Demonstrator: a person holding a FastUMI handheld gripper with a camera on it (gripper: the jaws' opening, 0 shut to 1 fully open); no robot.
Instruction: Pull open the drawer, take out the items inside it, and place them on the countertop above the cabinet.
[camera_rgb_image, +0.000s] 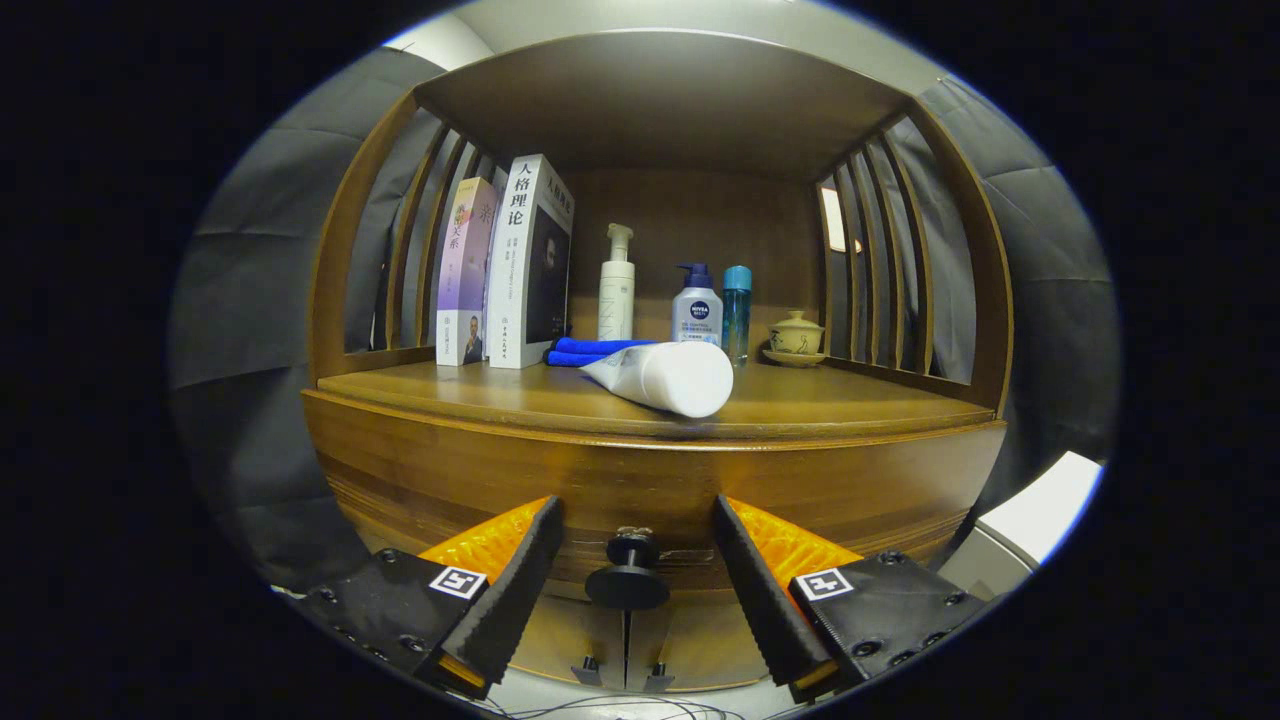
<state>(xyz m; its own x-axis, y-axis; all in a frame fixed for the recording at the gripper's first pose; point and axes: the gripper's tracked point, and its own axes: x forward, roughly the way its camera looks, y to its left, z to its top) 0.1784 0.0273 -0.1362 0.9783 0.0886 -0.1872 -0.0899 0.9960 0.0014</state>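
The wooden cabinet's drawer front (640, 490) is closed, and its dark round knob (627, 575) sits between my fingers. My gripper (636, 560) is open, one finger on each side of the knob and neither touching it. On the countertop (480, 395) above the drawer a white tube (665, 377) lies on its side near the front edge. A folded blue cloth (590, 350) lies just behind the tube. The drawer's inside is hidden.
At the back of the shelf stand two books (505, 265), a white pump bottle (616, 285), a grey pump bottle (697, 305), a blue-capped bottle (737, 310) and a small lidded tea bowl (796, 338). Slatted wooden sides and a top board enclose the shelf.
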